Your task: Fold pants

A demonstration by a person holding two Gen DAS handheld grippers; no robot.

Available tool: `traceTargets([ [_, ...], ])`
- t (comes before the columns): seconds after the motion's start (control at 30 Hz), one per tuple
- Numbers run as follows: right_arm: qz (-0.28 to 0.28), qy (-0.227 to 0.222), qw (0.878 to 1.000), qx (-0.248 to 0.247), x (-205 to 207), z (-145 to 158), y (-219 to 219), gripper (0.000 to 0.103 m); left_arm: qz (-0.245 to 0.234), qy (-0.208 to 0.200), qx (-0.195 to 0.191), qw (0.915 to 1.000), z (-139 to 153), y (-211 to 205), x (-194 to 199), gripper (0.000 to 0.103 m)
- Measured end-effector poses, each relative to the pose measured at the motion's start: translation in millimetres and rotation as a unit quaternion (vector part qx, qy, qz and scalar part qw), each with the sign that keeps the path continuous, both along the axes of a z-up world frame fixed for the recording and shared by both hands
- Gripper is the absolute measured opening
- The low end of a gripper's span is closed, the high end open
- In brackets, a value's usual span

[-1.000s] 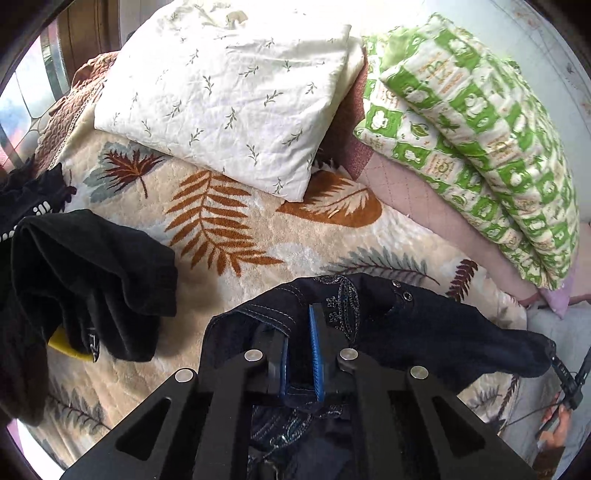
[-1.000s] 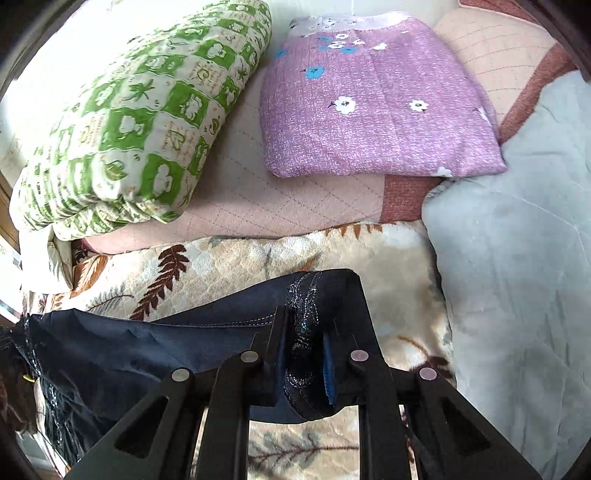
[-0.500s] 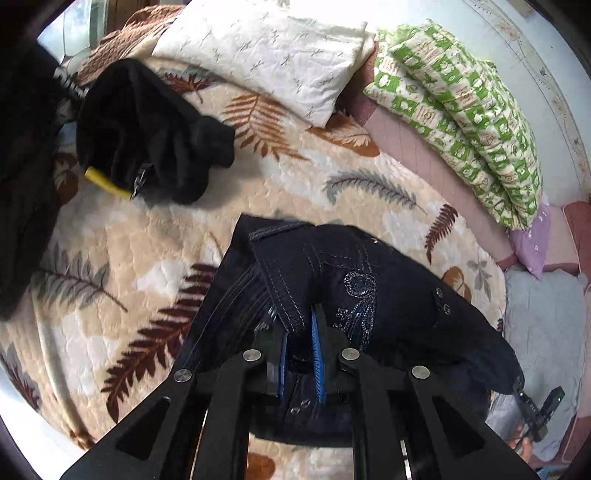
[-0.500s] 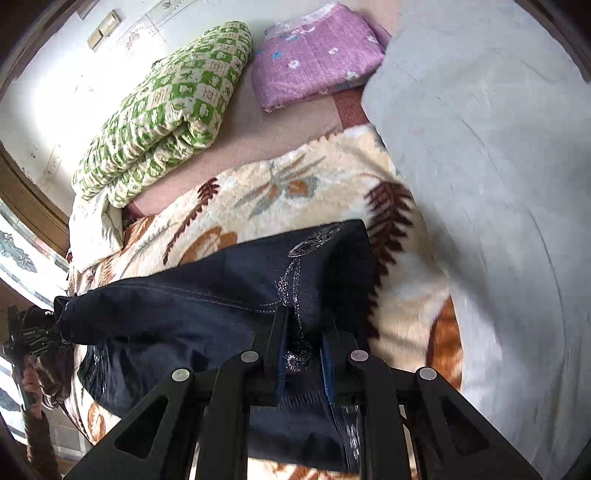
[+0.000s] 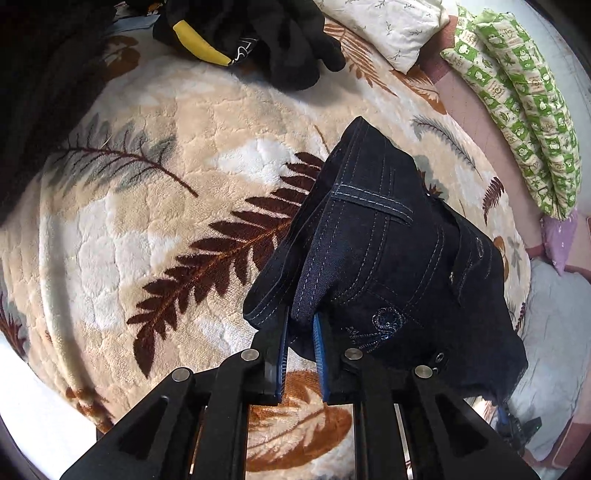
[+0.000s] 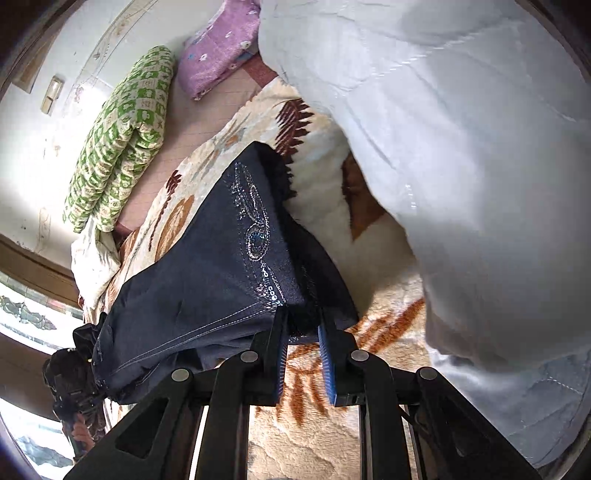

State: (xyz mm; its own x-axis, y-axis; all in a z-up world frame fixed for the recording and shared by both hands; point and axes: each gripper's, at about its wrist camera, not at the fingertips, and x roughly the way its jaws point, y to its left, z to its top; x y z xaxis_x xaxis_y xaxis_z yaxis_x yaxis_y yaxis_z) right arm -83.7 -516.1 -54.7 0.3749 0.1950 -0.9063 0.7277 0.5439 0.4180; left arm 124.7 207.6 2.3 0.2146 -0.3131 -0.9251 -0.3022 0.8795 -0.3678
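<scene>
Dark navy denim pants point(image 5: 399, 266) with white stitching and a sequin motif hang lifted above a cream blanket with leaf prints point(image 5: 166, 206). My left gripper point(image 5: 300, 325) is shut on one end of their waistband. My right gripper point(image 6: 302, 325) is shut on the other end of the pants point(image 6: 221, 266), by the sequin trim. The cloth stretches between the two grippers. The legs below are hidden.
A heap of black clothes with a yellow tag point(image 5: 258, 33) lies at the far left. A white pillow point(image 5: 391, 26), a green checked quilt point(image 5: 517, 99) and a purple folded blanket point(image 6: 218, 48) line the wall. A pale grey quilt point(image 6: 461, 166) lies on the right.
Both grippers have risen and tilted downward, lifting the pants off the blanket. The pillows have slid toward the top edge of the views. Both grips have held.
</scene>
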Motion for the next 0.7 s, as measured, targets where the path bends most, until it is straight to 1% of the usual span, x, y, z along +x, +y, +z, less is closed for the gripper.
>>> traceTargets([
  [0.07, -0.013, 0.019, 0.999, -0.026, -8, 6, -6, 0.016, -0.013, -0.004, 0.011, 0.9998, 4, -2, -4, 0.015],
  [0.1, -0.017, 0.033, 0.999, -0.034, -11, 7, -9, 0.019, -0.025, -0.005, 0.020, 0.9995, 2, -5, -7, 0.015],
  [0.13, -0.017, 0.048, 0.998, -0.038, -15, 9, -10, 0.020, -0.040, -0.007, 0.034, 0.9986, 3, -9, -11, 0.015],
  [0.17, -0.013, 0.054, 0.998, -0.041, -16, 12, -8, 0.020, -0.056, -0.009, 0.050, 0.9971, 3, -17, -13, 0.015],
  [0.23, -0.010, 0.041, 0.998, -0.046, -17, 23, -4, 0.021, -0.083, -0.021, 0.073, 0.9937, 10, -25, -23, 0.019],
  [0.27, -0.009, 0.028, 0.999, -0.039, -16, 28, -2, 0.023, -0.093, -0.032, 0.078, 0.9921, 17, -29, -29, 0.023],
  [0.3, -0.012, 0.012, 1.000, -0.027, -15, 32, 0, 0.028, -0.100, -0.046, 0.083, 0.9905, 24, -34, -34, 0.027],
  [0.33, -0.018, -0.004, 1.000, -0.016, -12, 35, 2, 0.036, -0.105, -0.063, 0.088, 0.9886, 35, -38, -42, 0.035],
  [0.37, -0.025, -0.014, 1.000, -0.006, -9, 37, 4, 0.041, -0.109, -0.083, 0.093, 0.9862, 45, -41, -49, 0.045],
  [0.4, -0.032, -0.022, 0.999, 0.002, -5, 36, 6, 0.049, -0.112, -0.103, 0.098, 0.9834, 56, -44, -55, 0.050],
  [0.47, -0.045, -0.025, 0.999, 0.016, 3, 30, 12, 0.050, -0.113, -0.136, 0.106, 0.9786, 73, -50, -63, 0.073],
  [0.5, -0.054, -0.016, 0.998, 0.018, 7, 26, 14, 0.050, -0.109, -0.145, 0.109, 0.9773, 78, -52, -64, 0.076],
  [0.57, -0.077, -0.014, 0.996, 0.044, 13, 15, 20, 0.050, -0.103, -0.147, 0.103, 0.9784, 82, -56, -61, 0.078],
  [0.63, -0.094, -0.022, 0.993, 0.064, 19, 8, 27, 0.050, -0.094, -0.131, 0.072, 0.9843, 75, -58, -55, 0.078],
  [0.7, -0.100, -0.019, 0.992, 0.070, 26, 3, 34, 0.050, -0.090, -0.110, 0.042, 0.9890, 63, -61, -47, 0.078],
])
